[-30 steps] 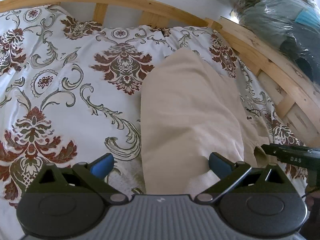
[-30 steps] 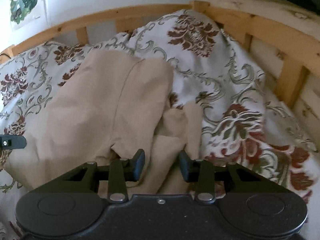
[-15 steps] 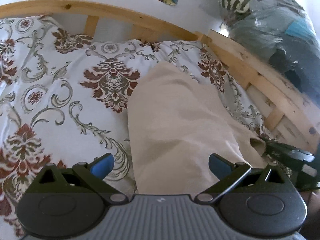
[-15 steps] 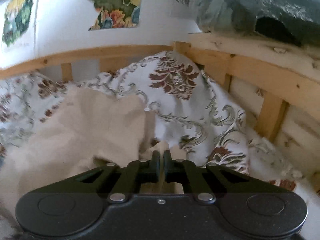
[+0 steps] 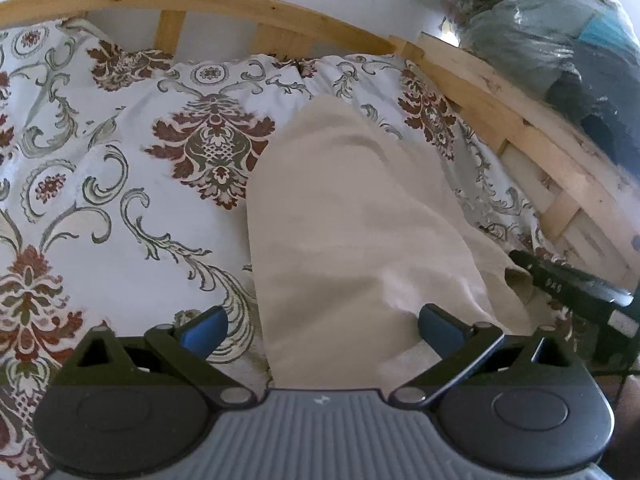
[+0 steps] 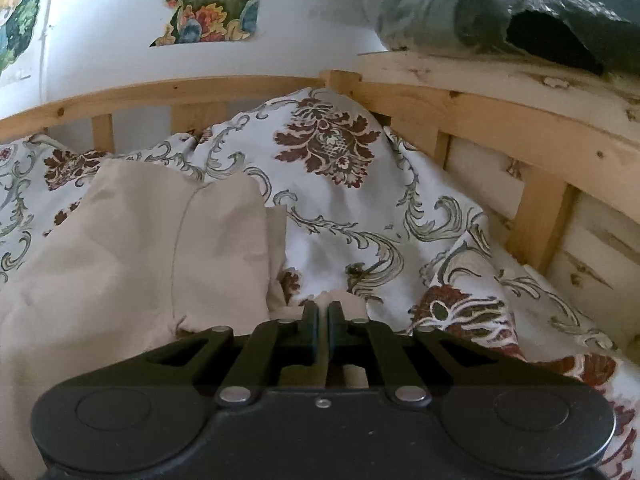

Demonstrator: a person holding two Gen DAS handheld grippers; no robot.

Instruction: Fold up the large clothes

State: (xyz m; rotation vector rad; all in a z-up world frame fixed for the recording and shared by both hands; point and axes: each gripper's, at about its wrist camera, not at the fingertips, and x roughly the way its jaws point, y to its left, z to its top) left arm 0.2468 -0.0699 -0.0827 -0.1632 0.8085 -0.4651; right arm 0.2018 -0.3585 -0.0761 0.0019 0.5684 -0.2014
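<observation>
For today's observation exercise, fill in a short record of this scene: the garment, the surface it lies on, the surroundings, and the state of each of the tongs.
garment: beige garment, rumpled, lying on the bed
surface: floral bedspread
surroundings: wooden bed frame; pictures on the wall
left tongs: open, blue pads either side of the garment's near edge, not pressing it
right tongs: shut on a fold of the beige garment
fold: not yet made

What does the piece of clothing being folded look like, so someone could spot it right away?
Look at the bed with the wooden bed frame, covered by a floral bedspread. On it lies a beige garment, one edge pinched by the right gripper. It is the only plain, unpatterned cloth there.
</observation>
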